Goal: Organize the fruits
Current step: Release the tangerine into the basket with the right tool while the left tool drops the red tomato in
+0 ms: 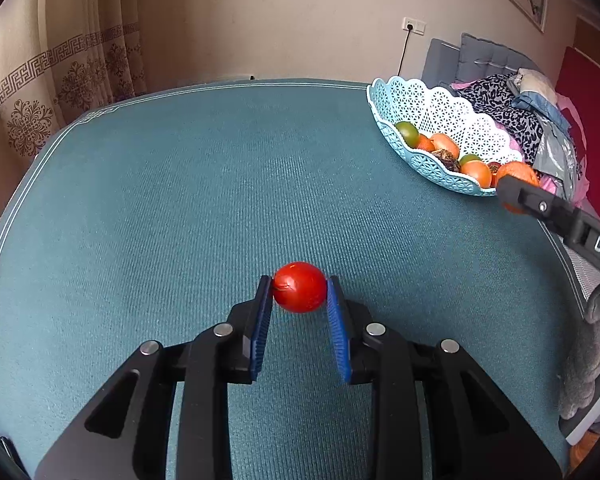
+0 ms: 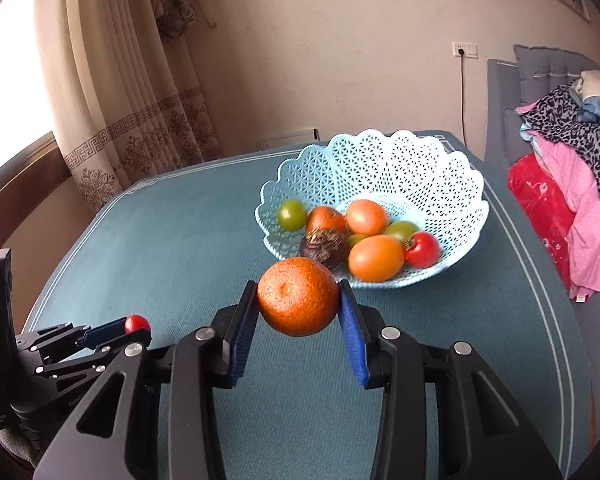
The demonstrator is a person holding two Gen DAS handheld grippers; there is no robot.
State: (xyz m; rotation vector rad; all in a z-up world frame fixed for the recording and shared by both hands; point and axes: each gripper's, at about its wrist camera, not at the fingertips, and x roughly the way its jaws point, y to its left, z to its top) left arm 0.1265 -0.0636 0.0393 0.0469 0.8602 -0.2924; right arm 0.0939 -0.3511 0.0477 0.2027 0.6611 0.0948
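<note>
Desk (image 1: 180, 200): covered in teal ribbed cloth with a pale double border line; it fills most of both views.

Basket (image 2: 420, 168): pale blue, openwork plastic, scalloped rim. In the left wrist view it sits at about 2 o'clock, near the desk's far right edge. It holds a mix of orange, green and red fruits plus one dark purple-brown fruit (image 2: 323, 248). The lone red fruit (image 2: 422, 249) inside lies at the basket's 4 o'clock side with its dark calyx facing left.

Orange (image 2: 298, 297): round, no clear long axis; its stem dimple faces the camera, slightly up. The right gripper (image 2: 298, 300) has its jaws clamped on it, blue pads pressing its left and right flanks. It is held above the cloth, just short of the basket's near rim.

Tomato (image 1: 300, 287): small, red, slightly oval, long axis running roughly left to right between the pads, creased end toward 9 o'clock. The left gripper (image 1: 299, 296) has its jaws clamped on it at the tips, low over the desk's middle; whether it touches the cloth cannot be told.

Writing: white letters "DAS" show on the right gripper's body in the left wrist view, cut off at the edge. Small print on the left gripper's body is unreadable.
</note>
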